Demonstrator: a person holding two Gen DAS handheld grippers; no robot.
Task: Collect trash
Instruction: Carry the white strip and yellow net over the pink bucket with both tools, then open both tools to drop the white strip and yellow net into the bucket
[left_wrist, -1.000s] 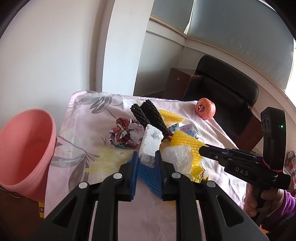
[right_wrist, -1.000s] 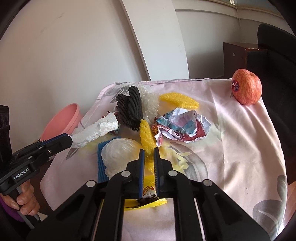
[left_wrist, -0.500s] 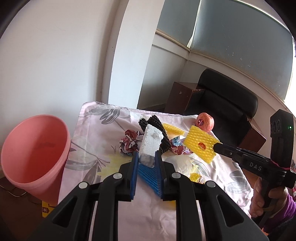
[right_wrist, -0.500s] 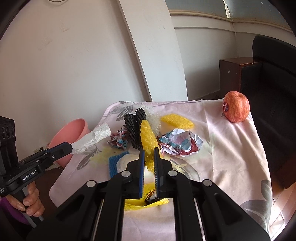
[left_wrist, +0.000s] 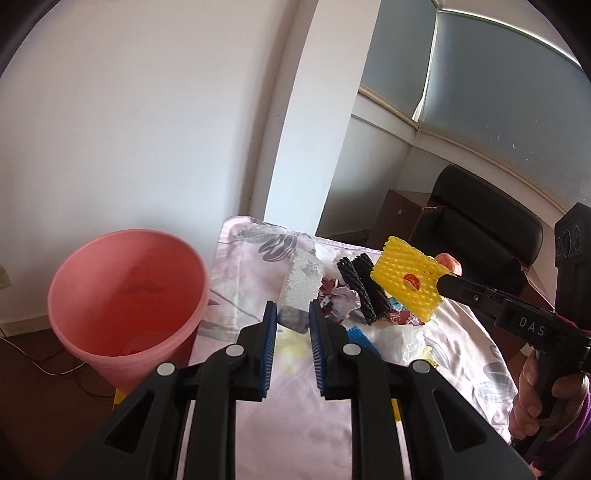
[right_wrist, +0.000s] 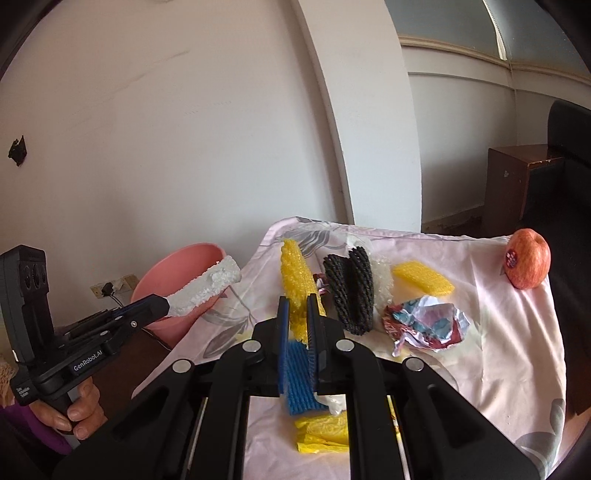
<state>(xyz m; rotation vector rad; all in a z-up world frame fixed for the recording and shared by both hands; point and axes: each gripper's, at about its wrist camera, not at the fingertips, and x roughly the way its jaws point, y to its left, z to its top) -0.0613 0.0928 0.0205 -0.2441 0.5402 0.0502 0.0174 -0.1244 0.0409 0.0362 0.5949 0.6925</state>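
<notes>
My left gripper (left_wrist: 291, 314) is shut on a white foam piece (left_wrist: 301, 286) and holds it in the air beside the pink bin (left_wrist: 127, 299); it also shows in the right wrist view (right_wrist: 207, 288). My right gripper (right_wrist: 297, 314) is shut on a yellow foam net (right_wrist: 295, 280), lifted above the table; it also shows in the left wrist view (left_wrist: 408, 282). On the floral tablecloth (right_wrist: 498, 332) lie black foam nets (right_wrist: 351, 288), a crumpled foil wrapper (right_wrist: 424, 325), another yellow net (right_wrist: 423, 282), a blue net (right_wrist: 299, 387) and a crumpled paper (left_wrist: 341, 301).
A red apple (right_wrist: 526, 258) sits at the table's far right corner. A black chair (left_wrist: 484, 229) and a brown cabinet (right_wrist: 517, 181) stand behind the table. A white pillar (left_wrist: 314, 147) rises at the back. A yellow wrapper (right_wrist: 321, 432) lies near the front edge.
Both grippers have risen and pulled back from the table with their pieces. The left one swung toward the pink bin, which now shows larger.
</notes>
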